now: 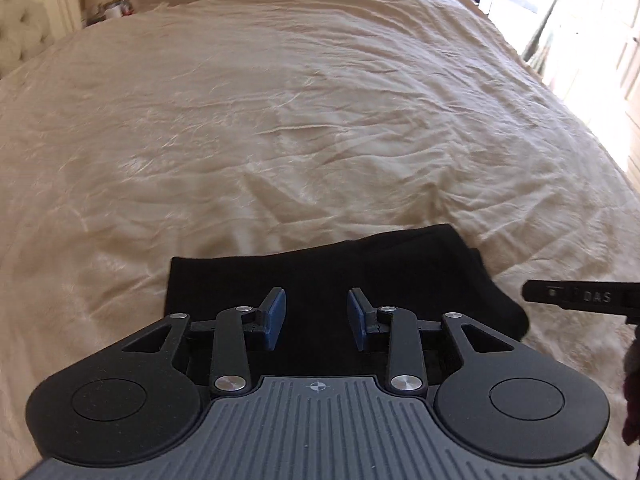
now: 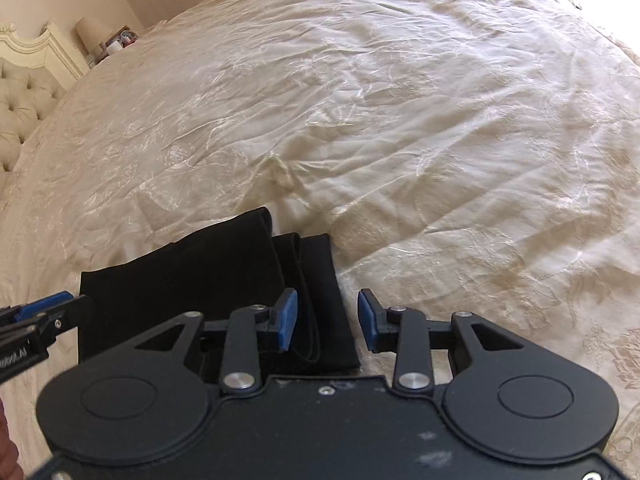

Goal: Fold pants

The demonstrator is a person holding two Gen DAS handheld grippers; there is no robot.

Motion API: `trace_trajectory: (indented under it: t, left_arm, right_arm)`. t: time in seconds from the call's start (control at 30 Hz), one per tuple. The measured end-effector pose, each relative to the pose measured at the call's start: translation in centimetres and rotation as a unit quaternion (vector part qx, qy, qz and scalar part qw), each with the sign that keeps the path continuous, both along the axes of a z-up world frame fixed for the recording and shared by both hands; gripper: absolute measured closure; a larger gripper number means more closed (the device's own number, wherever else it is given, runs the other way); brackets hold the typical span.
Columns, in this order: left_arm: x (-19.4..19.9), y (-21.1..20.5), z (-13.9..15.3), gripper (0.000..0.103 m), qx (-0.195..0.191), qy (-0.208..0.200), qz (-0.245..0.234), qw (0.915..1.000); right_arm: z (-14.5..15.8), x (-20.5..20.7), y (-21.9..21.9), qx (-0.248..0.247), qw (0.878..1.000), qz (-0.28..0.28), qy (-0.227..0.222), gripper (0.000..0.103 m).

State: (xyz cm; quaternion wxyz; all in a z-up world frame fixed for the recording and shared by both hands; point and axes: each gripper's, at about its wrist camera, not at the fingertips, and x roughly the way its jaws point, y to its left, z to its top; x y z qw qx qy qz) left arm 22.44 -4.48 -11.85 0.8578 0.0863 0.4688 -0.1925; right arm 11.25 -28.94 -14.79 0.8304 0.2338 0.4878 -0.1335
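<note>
The black pants [image 1: 320, 264] lie folded in a compact stack on the cream bedspread [image 1: 280, 120], near the front edge. My left gripper [image 1: 317, 306] is open and empty, hovering above the stack's middle. In the right wrist view the pants [image 2: 192, 272] show layered folded edges on their right side. My right gripper [image 2: 328, 312] is open and empty over the stack's right edge. The right gripper's side shows at the right of the left wrist view [image 1: 580, 296]; the left gripper's fingers [image 2: 48, 304] show at the left of the right wrist view.
The wrinkled bedspread [image 2: 400, 100] stretches far ahead. A tufted headboard [image 2: 20, 100] and a nightstand with a lamp [image 2: 92, 32] stand at the far left. Bright windows and curtains [image 1: 560, 20] are at the far right.
</note>
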Motion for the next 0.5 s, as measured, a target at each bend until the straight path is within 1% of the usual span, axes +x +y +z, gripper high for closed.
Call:
trace_trajectory:
  t: [0.1, 0.2, 0.27, 0.37, 0.47, 0.5]
  left_arm:
    - [3.0, 4.0, -1.2, 0.070, 0.007, 0.036, 0.066, 0.9972]
    - [5.1, 6.6, -3.4, 0.070, 0.018, 0.078, 0.104, 0.9913]
    - [5.7, 7.3, -5.1, 0.070, 0.030, 0.104, 0.108, 0.9883]
    - [5.8, 7.5, -7.6, 0.070, 0.052, 0.142, 0.096, 0.9839]
    - [5.5, 7.0, -8.3, 0.070, 0.069, 0.137, 0.084, 0.9846]
    - [5.5, 6.9, -8.3, 0.070, 0.072, 0.137, 0.085, 0.9842]
  right_arm:
    - [-0.9, 1.7, 1.6, -0.002, 1.000, 0.030, 0.003, 0.066]
    - [-2.1, 3.3, 2.4, -0.006, 0.999, 0.047, 0.016, 0.066]
    - [-2.8, 4.2, 2.6, -0.004, 0.998, 0.053, 0.025, 0.066]
    - [-3.1, 4.9, 2.7, 0.008, 0.997, 0.062, 0.040, 0.066]
    - [-3.3, 5.6, 3.3, 0.023, 0.995, 0.078, 0.061, 0.068]
    - [-3.0, 5.6, 3.8, 0.011, 0.994, 0.085, 0.060, 0.072]
